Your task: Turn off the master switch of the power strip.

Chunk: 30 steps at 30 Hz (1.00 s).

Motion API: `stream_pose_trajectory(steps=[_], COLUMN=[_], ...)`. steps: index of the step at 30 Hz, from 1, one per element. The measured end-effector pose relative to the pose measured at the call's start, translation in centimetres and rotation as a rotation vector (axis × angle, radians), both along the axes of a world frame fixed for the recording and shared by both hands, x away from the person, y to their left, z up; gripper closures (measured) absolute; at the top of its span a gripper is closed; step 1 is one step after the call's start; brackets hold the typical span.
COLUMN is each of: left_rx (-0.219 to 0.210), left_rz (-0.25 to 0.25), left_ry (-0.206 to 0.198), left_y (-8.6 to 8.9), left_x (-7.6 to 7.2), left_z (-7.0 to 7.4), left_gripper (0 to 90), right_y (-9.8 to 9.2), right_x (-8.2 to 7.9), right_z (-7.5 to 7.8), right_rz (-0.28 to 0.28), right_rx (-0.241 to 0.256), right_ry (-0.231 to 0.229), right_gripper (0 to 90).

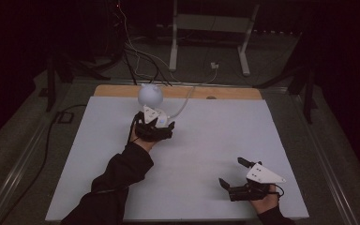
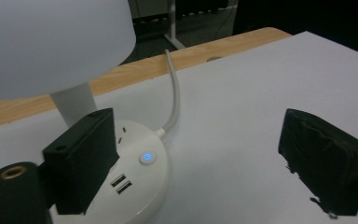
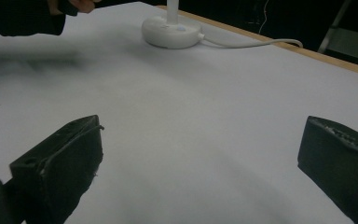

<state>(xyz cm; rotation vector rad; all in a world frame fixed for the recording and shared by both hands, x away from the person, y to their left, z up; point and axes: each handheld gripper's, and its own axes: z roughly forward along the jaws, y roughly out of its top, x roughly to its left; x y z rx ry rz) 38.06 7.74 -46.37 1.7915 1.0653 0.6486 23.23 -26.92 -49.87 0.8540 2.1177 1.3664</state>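
A white desk lamp stands at the far middle of the white board (image 1: pixel 206 140), with a round shade (image 1: pixel 150 95) and a round base (image 2: pixel 135 182). On the base I see a lit blue button (image 2: pixel 148 157) and two USB ports (image 2: pixel 121 183). The lamp's white cable (image 2: pixel 175 98) runs off over the far edge. My left gripper (image 1: pixel 155 121) is open at the base; one jaw hangs over the base's left side, the other stands over bare board. My right gripper (image 1: pixel 233 172) rests open near the front right, with nothing between its jaws. In the right gripper view the base (image 3: pixel 170 32) lies far ahead.
A wooden strip (image 1: pixel 178 92) borders the board's far edge. Beyond it, cables and a plug (image 1: pixel 214 65) lie on the floor under a white metal frame (image 1: pixel 211 23). Dark stands rise at both far corners.
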Motion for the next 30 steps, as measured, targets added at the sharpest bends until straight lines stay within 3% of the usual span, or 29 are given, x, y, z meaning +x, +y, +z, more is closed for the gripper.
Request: stream_pose_trajectory(steps=[3, 13, 17, 18, 21, 23, 30], left_rx=[-0.004, 0.049, 0.045, 0.042, 0.063, 0.105, 0.114], left_rz=[0.006, 0.068, 0.092, 0.092, 0.085, 0.090, 0.086], left_ry=[0.005, -0.018, -0.020, -0.015, -0.021, -0.041, -0.016], left_y=[-0.2, -0.9, -0.9, -0.9, -1.1, -1.2, -1.1], left_x=[0.3, 1.1, 1.5, 1.6, 1.8, 1.9, 2.6], left_z=[-0.3, -1.1, -1.4, -1.4, -1.7, -2.0, -3.0], left_gripper=[17.9, 47.8, 57.7, 64.3, 68.9, 73.8, 90.0], right_y=[0.0, -0.1, -0.2, -0.2, -0.2, -0.2, -0.3], right_x=[0.0, 0.0, -0.1, -0.1, -0.1, -0.1, -0.1], right_z=[0.0, 0.1, 0.1, 0.1, 0.2, 0.2, 0.2], right_rz=[0.000, 0.000, 0.002, 0.001, 0.001, 0.002, 0.003], right_rx=[0.004, 0.008, 0.013, 0.014, 0.015, 0.016, 0.019], right_ry=[0.000, -0.004, -0.004, -0.003, -0.004, -0.005, -0.002], right_gripper=[0.0, 0.0, 0.0, 0.0, 0.0, 0.0, 0.0])
